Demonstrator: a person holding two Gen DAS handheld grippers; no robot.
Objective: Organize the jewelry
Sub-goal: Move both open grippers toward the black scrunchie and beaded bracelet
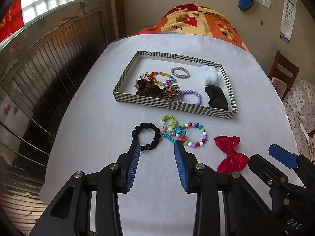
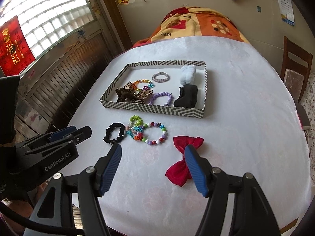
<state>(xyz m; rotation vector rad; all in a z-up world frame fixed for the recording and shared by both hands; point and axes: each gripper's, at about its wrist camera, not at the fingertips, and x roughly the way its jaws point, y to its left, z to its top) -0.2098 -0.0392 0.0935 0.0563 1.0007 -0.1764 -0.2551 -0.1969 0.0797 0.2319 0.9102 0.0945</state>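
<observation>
A striped tray (image 1: 171,105) (image 2: 151,109) on the white table holds a leopard bow, brown scrunchie, rainbow, silver and purple bracelets, a white and a black piece. In front of it lie a black scrunchie (image 1: 146,135) (image 2: 114,134), a green-blue coil tie cluster (image 1: 171,129) (image 2: 135,128), a multicolour bead bracelet (image 1: 195,134) (image 2: 156,133) and a red bow (image 1: 230,154) (image 2: 184,161). My left gripper (image 1: 157,147) is open and empty, just short of the scrunchie and cluster. My right gripper (image 2: 152,149) is open and empty, its right finger over the red bow.
The table (image 1: 98,137) is covered in a white cloth; a patterned blanket (image 1: 196,21) lies past its far edge. A wooden chair (image 1: 283,74) stands at the right. A wood-panelled wall and window are at the left.
</observation>
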